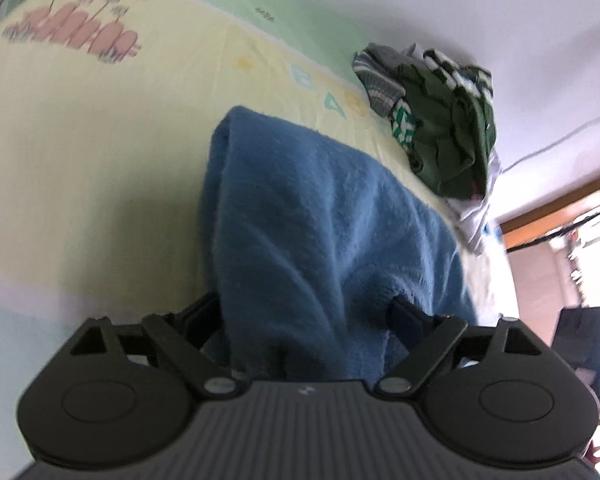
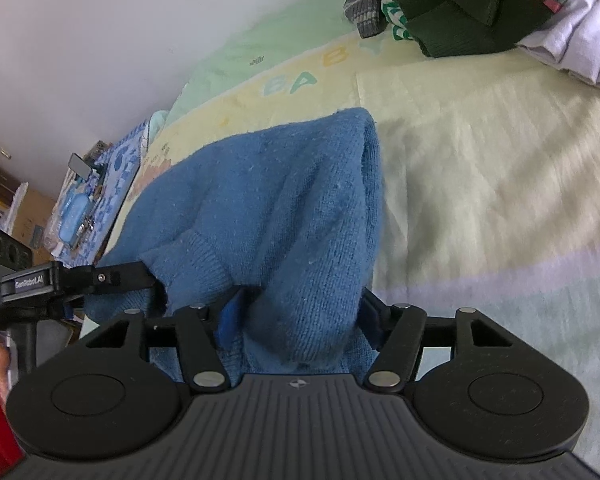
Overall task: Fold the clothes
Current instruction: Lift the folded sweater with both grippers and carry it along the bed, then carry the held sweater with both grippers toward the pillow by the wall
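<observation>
Holding blue sweater (image 1: pixel 300 216) bunched between wide-set jaws: left gripper (image 1: pixel 306 316), right gripper (image 2: pixel 296 308) | risk: thick knit slips, fold lands crooked on bedsheet (image 2: pixel 480 168).

Sweater (image 1: pixel 300 208) on bed (image 1: pixel 100 152), clothes pile (image 1: pixel 440 120) behind, perhaps touching wall (image 1: pixel 460 8)

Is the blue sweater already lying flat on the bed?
No. The blue sweater is bunched up and rises as a peaked fold off the bedsheet, with its near end between the right gripper's jaws.
</observation>
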Demonstrator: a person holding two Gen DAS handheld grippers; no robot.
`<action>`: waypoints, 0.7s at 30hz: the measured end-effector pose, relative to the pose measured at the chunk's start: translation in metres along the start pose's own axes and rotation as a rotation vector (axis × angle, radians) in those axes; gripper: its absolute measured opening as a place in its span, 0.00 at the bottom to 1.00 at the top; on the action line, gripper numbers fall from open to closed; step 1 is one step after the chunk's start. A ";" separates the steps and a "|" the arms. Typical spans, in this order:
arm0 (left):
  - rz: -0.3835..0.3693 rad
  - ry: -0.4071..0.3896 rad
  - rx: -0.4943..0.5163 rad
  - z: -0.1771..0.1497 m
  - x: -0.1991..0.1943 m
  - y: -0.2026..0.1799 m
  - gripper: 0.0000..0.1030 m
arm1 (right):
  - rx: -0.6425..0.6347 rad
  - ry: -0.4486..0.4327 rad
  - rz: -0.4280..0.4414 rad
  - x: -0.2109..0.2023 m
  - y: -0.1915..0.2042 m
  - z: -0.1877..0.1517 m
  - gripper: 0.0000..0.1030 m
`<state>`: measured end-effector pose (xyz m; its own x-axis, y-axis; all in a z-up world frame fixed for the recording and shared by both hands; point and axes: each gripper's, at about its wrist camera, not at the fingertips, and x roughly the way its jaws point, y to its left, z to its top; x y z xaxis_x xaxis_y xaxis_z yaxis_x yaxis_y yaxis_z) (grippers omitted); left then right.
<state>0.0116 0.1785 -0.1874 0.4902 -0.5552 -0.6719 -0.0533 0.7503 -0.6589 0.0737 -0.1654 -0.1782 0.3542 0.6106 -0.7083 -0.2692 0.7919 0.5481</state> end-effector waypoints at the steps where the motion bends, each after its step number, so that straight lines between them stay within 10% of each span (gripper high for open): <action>1: -0.018 0.000 -0.011 0.001 -0.001 0.002 0.85 | 0.003 0.000 0.006 0.000 -0.001 0.000 0.63; 11: -0.138 0.002 0.035 0.007 -0.016 0.016 0.85 | 0.011 0.001 0.053 -0.002 -0.008 0.000 0.65; 21: -0.057 0.013 0.053 0.008 0.007 0.005 0.85 | 0.008 0.012 0.069 0.004 -0.005 0.005 0.72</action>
<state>0.0219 0.1815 -0.1924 0.4795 -0.6020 -0.6384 0.0209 0.7352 -0.6775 0.0812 -0.1668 -0.1813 0.3243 0.6636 -0.6742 -0.2851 0.7481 0.5992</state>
